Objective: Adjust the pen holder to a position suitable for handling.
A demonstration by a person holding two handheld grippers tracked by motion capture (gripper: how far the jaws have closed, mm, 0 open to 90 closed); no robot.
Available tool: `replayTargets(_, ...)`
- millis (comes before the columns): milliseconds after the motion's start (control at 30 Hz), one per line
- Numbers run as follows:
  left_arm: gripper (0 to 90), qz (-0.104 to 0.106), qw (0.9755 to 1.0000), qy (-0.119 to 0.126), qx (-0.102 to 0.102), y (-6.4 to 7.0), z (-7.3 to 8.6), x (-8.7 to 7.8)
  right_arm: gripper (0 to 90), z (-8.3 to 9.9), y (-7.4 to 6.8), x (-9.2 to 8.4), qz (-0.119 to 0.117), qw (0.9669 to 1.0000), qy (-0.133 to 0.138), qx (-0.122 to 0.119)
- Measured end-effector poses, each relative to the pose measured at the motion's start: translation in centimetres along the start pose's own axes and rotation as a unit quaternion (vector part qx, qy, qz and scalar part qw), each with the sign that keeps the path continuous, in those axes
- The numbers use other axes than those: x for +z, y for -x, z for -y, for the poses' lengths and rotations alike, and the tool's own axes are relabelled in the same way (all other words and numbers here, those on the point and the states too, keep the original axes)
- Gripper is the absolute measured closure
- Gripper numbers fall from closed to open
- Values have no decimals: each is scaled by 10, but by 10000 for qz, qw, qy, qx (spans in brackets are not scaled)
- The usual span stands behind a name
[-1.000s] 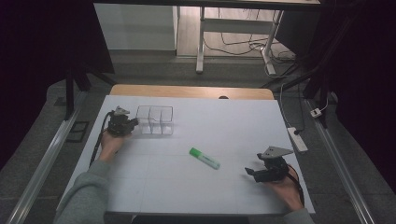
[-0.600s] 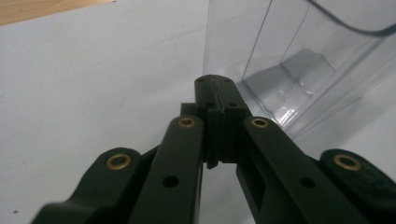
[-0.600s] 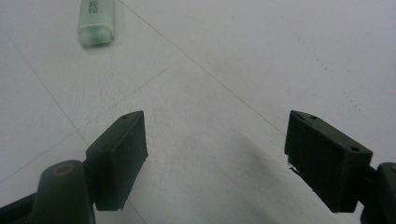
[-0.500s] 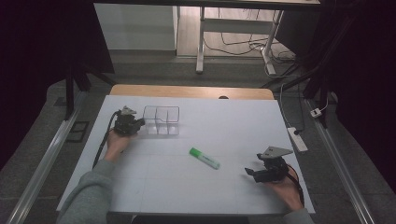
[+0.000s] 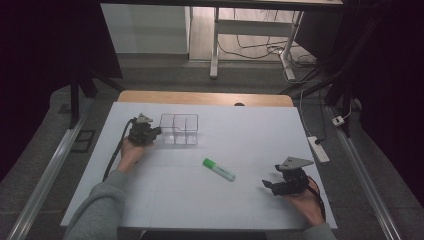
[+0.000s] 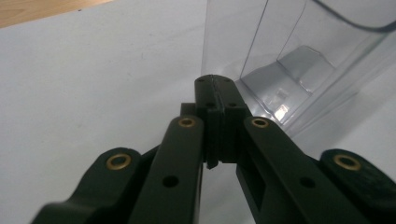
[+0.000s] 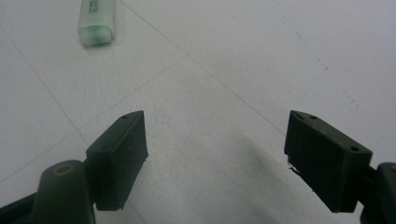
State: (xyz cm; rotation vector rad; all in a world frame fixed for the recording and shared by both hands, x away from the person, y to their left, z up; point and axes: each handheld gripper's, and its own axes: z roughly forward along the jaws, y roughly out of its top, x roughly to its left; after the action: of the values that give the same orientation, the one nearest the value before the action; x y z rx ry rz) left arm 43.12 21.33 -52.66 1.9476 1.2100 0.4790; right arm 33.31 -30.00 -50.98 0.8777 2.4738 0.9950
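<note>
One clear organiser (image 5: 179, 129) has slid right across the bench (image 5: 210, 200) with my left tongs (image 5: 150, 134), clenched on its near wall. I judge I'm placing it. The green highlighter (image 5: 219, 169) lies mid-bench, unmoved; my right tongs (image 5: 270, 185) wait released.

Left gripper (image 5: 152, 133) held low in the left hand (image 5: 131, 151), jaws pressed tight together with no gap, seen close up (image 6: 212, 93) in the left gripper view. Right gripper (image 5: 268, 184) held low in the right hand (image 5: 302, 200), jaws spread wide apart (image 7: 215, 154). Grey sleeve (image 5: 97, 210) behind the left gripper, on the forearm.
</note>
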Motion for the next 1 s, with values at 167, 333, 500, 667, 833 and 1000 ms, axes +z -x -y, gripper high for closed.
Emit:
replayTargets(167,889,52,10000,-8,58,6,-3,4,211,0,0,1,1,10000,-19,-18)
replayTargets(333,889,109,9999,-8,92,10,-6,8,211,0,0,1,-6,10000,-13,-11)
replayTargets(500,889,149,9998,-11,136,15,-9,11,212,0,0,1,-8,10000,-36,-21)
replayTargets(667,889,202,9997,2,123,19,-11,14,212,1,0,2,-24,10000,-43,-15)
replayTargets(833,889,250,9995,-20,204,24,-13,17,212,0,-1,2,-12,10000,-50,-25)
replayTargets(1000,889,286,9993,-34,243,29,-15,19,211,1,-1,3,-16,10000,-60,-22)
